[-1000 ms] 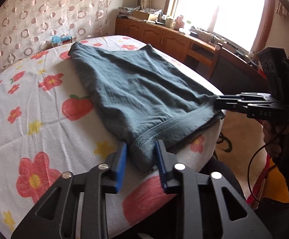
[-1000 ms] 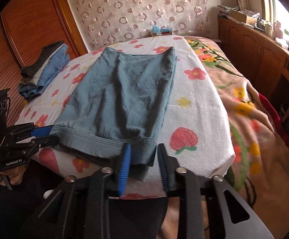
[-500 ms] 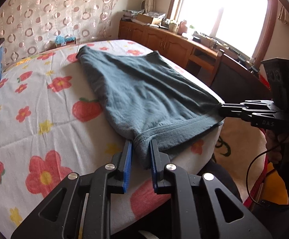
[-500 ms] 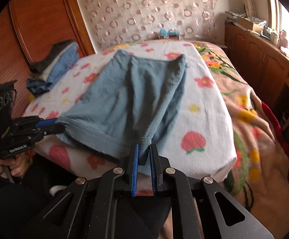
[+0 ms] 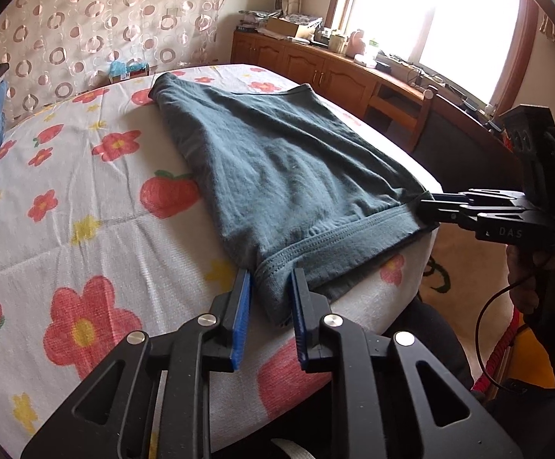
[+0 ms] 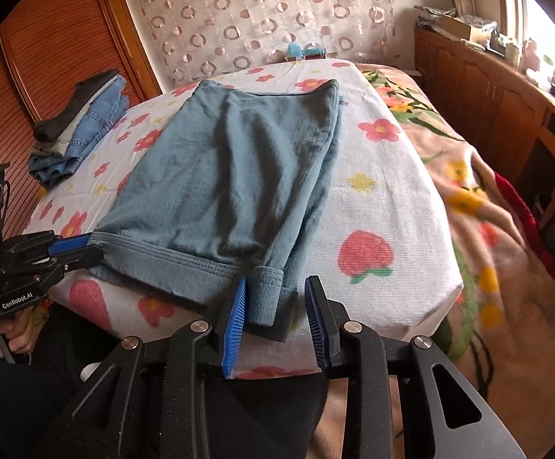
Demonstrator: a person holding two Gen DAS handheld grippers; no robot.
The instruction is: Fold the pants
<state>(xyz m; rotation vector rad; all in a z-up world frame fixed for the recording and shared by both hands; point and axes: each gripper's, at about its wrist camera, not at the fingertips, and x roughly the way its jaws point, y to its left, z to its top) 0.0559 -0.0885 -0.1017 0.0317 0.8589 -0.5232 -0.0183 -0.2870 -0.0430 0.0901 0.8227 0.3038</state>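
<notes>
The grey-blue pants lie folded flat on the flowered bed sheet, their hem band at the near edge of the bed. My left gripper is open, its blue pads either side of the left hem corner, which hangs loose between them. My right gripper is open too, jaws wide around the right hem corner. The pants also show in the right wrist view. Each gripper shows in the other's view, the right one and the left one, at the hem ends.
A stack of folded jeans and dark clothes sits at the far left of the bed. A floral blanket hangs off the right side. Wooden cabinets run under the window. A wooden wardrobe stands left.
Half a second ago both grippers were shut on the hem corners with the hem pulled taut. Now both have opened and the hem lies slack on the bed edge.
</notes>
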